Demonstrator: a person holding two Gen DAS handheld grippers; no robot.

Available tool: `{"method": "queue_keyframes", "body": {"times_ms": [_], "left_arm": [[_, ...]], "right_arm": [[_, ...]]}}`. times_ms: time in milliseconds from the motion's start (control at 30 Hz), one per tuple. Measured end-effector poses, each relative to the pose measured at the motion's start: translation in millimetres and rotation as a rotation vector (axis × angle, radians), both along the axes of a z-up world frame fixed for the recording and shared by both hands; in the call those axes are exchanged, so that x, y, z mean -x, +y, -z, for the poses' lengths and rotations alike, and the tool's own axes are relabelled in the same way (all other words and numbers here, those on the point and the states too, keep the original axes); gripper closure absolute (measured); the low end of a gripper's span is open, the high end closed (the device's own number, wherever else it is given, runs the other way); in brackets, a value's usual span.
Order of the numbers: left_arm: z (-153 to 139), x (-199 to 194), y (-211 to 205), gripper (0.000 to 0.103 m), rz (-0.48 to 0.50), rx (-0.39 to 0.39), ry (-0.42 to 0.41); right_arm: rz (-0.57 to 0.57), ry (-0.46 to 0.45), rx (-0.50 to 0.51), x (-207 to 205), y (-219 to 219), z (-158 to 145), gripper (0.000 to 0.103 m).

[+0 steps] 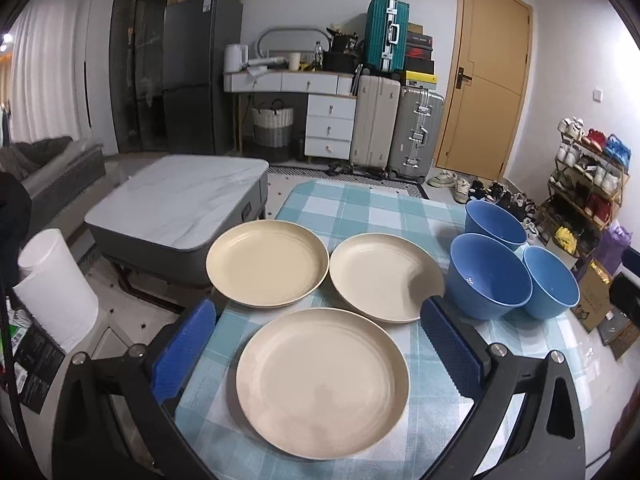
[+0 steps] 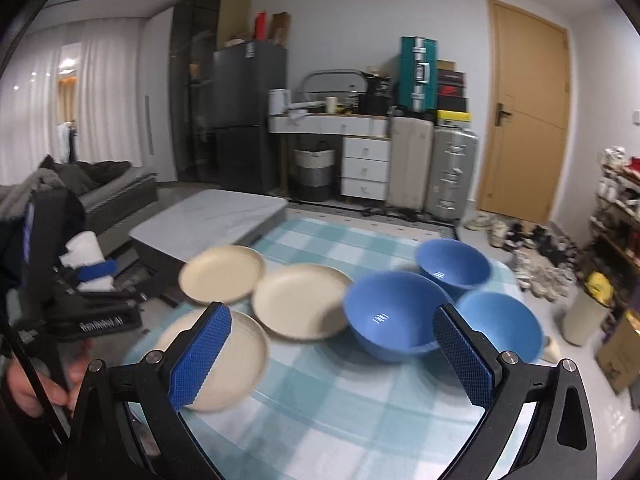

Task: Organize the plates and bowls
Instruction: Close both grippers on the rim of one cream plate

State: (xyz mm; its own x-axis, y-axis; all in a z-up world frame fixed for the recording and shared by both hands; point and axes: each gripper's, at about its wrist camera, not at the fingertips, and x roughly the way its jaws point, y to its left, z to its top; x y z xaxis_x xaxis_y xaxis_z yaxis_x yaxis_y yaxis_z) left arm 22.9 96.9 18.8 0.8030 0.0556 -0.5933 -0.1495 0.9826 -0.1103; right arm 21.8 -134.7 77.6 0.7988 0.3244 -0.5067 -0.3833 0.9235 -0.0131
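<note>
Left gripper (image 1: 320, 344) jaws wide apart, nothing between the pads but air; it hangs over the near plate (image 1: 322, 384), which lies flat on the check cloth (image 1: 360, 208) near the table's front edge. Behind it, two more cream plates: left plate (image 1: 267, 262) and right plate (image 1: 386, 276), side by side, rims almost touching, each lying separately w/ none stacked. To their right, 3 blue bowls upright in a tight cluster: far bowl (image 1: 494, 220), mid bowl (image 1: 488, 276), right bowl (image 1: 552, 282); mid and right look to be touching, far one just behind them. Right gripper (image 2: 332, 354) also spread open, empty, above the cloth w/ the mid bowl just ahead between its fingers; that view is motion-blurred, so fine contact can't be judged. In the right wrist view the left gripper shows at the left edge, held by a hand (image 2: 28, 384). Beyond the table: grey marble coffee table (image 1: 180, 196), white drawers (image 1: 330, 126), suitcases (image 1: 396, 130), tan door (image 1: 480, 88).
</note>
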Motion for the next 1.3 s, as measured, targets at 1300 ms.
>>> {"method": "queue_keyframes", "body": {"times_ms": [1300], "left_arm": [[127.0,-175.5,177.9,0.001,-0.196,0.123,0.323]], "right_arm": [[-0.326,0.4,0.303,-334.2,278.7,129.0,0.004]]}}
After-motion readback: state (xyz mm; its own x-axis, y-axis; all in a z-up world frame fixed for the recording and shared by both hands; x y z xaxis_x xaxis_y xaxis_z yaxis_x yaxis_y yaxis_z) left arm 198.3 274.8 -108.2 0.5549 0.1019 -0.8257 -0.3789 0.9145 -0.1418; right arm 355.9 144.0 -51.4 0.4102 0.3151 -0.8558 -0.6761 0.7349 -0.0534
